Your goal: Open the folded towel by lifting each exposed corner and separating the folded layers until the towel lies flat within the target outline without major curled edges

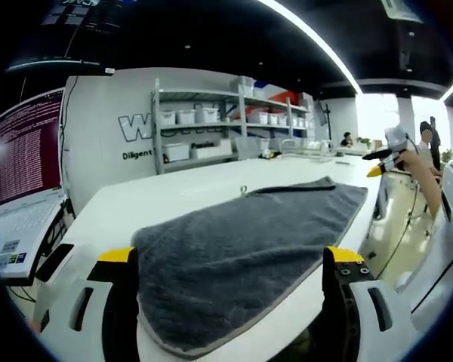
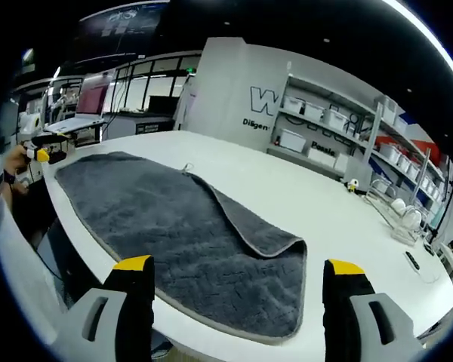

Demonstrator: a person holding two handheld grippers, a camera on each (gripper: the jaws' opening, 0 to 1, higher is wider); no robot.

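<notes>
A dark grey towel (image 1: 241,249) lies on the white table (image 1: 174,200), reaching from my left gripper (image 1: 230,255) toward the far edge. In the right gripper view the towel (image 2: 158,219) has an upper layer folded over it, whose pale hem (image 2: 245,241) runs diagonally to a rounded corner (image 2: 296,245). My right gripper (image 2: 238,265) hovers over the near end, jaws wide apart and holding nothing. The left gripper's jaws are also wide apart, with the towel's near hem below them. A hand holds the right gripper (image 1: 383,160) beyond the far right corner, and the left gripper (image 2: 43,154) shows at the towel's far left end.
A laptop (image 1: 26,166) with a lit screen stands off the table's left side. Metal shelves (image 1: 211,128) with white bins line the back wall. A wire rack (image 2: 396,211) sits on the table's far right. People stand in the distance (image 1: 426,139).
</notes>
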